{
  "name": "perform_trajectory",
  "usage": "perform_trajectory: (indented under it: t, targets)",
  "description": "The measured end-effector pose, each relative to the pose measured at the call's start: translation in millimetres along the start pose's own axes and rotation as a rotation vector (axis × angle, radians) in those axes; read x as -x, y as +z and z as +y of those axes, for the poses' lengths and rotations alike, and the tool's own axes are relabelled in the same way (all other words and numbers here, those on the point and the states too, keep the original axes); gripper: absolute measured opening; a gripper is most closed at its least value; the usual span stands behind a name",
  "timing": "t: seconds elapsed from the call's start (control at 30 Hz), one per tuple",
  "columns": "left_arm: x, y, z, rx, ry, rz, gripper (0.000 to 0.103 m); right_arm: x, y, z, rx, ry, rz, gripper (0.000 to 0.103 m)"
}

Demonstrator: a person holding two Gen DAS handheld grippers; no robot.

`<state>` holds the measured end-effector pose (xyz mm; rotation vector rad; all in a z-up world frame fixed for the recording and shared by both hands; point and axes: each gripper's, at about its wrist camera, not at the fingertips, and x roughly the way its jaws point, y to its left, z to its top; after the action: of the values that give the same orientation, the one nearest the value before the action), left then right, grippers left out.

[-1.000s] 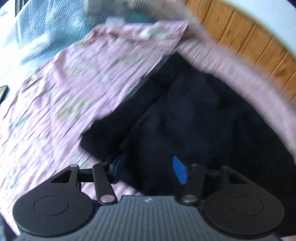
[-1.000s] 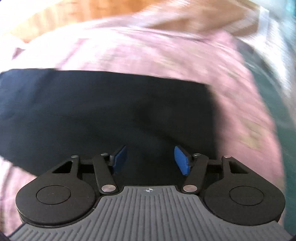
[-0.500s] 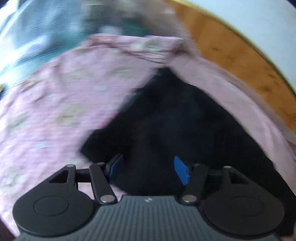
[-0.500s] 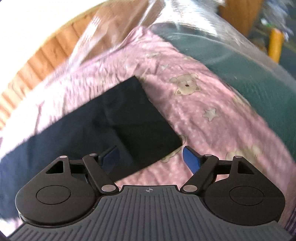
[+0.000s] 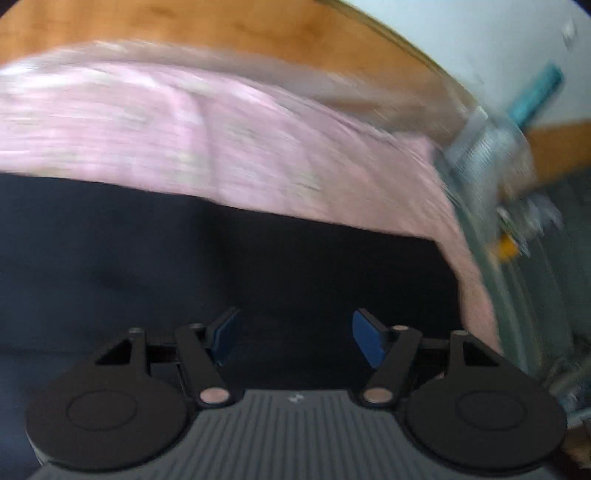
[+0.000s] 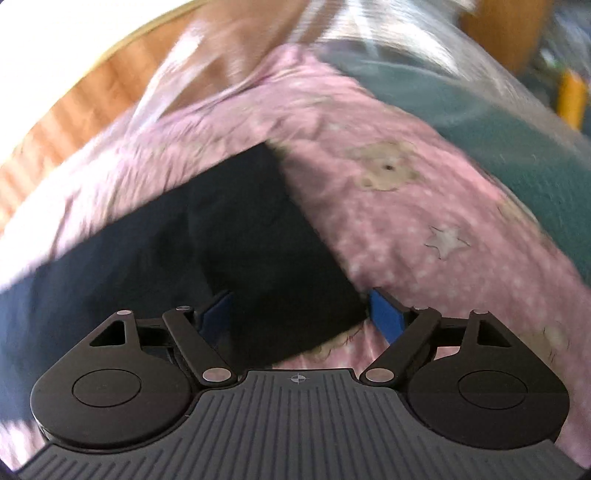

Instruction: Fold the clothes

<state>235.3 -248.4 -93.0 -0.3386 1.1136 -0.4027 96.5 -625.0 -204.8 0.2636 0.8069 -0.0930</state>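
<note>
A dark navy garment (image 5: 184,266) lies flat on a pink sheet (image 5: 221,140) printed with bears and stars. In the left wrist view my left gripper (image 5: 295,338) hovers over the garment's middle with its jaws opening and nothing pinched between the blue pads. In the right wrist view the navy garment (image 6: 221,240) runs off to the left, and its near corner lies between the spread blue fingers of my right gripper (image 6: 301,314). The pads do not press the cloth. Both views are blurred.
A teal blanket (image 6: 498,129) lies beyond the pink sheet (image 6: 406,229) at the right. A wooden bed frame (image 5: 258,33) borders the far side, with a pale wall behind. Clear plastic wrap and small clutter (image 5: 498,166) sit at the bed's right end.
The left gripper swept fast across the bed and rolled; the garment now fills its lower view, and its jaws spread wider. The right gripper rolled, shifted to the garment's corner and opened wider.
</note>
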Motion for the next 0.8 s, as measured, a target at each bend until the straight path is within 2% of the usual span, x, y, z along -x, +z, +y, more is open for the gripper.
perform_trajectory:
  t: [0.03, 0.07, 0.1, 0.13, 0.23, 0.4, 0.5, 0.57, 0.6, 0.67, 0.7, 0.73, 0.77, 0.8]
  targets:
    - [-21.1, 6.0, -24.1, -0.034, -0.019, 0.028, 0.068, 0.7, -2.3, 4.1, 0.056, -0.012, -0.002, 0.057]
    - [-41.9, 11.8, -48.5, -0.071, -0.036, 0.055, 0.069, 2.6, -3.3, 6.1, 0.094, -0.024, -0.008, 0.045]
    - [-62.8, 17.5, -72.8, -0.108, -0.052, 0.082, 0.071, 6.0, -3.0, 6.2, 0.108, -0.025, -0.018, 0.027]
    - [-81.7, 22.1, -96.6, -0.154, -0.065, 0.101, 0.072, 9.5, -2.8, 6.5, 0.118, -0.013, -0.03, 0.02]
    - [-135.2, 32.6, -164.0, -0.277, -0.092, 0.156, 0.081, 20.2, -2.0, 7.6, 0.147, 0.024, -0.066, 0.014]
    - [-203.3, 24.5, -231.8, -0.38, -0.081, 0.253, 0.081, 29.3, -1.2, 22.5, 0.254, 0.097, -0.1, 0.013]
    - [-236.3, 13.0, -253.7, -0.452, -0.009, 0.317, 0.079, 26.0, -4.4, 34.4, 0.317, 0.123, -0.116, 0.011]
    - [-252.1, 1.4, -256.5, -0.512, 0.091, 0.326, 0.05, 24.0, -5.6, 40.3, 0.332, 0.146, -0.125, 0.011]
    - [-257.9, -2.5, -253.3, -0.52, 0.135, 0.333, 0.027, 22.3, -6.0, 42.2, 0.33, 0.157, -0.125, 0.011]
    - [-257.6, -0.6, -242.8, -0.461, 0.112, 0.32, 0.027, 21.3, -6.1, 40.2, 0.303, 0.166, -0.126, 0.013]
    - [-256.5, 3.2, -236.4, -0.415, 0.087, 0.321, 0.031, 22.5, -5.9, 35.4, 0.265, 0.162, -0.134, 0.032]
    - [-256.1, 6.6, -229.7, -0.369, 0.066, 0.329, 0.035, 24.9, -5.2, 27.4, 0.205, 0.152, -0.151, 0.057]
    - [-256.7, 9.0, -225.8, -0.342, 0.052, 0.333, 0.036, 25.0, -4.2, 17.5, 0.131, 0.152, -0.159, 0.065]
    - [-257.3, 11.2, -222.3, -0.317, 0.039, 0.337, 0.036, 22.5, -2.7, 5.4, 0.044, 0.163, -0.157, 0.067]
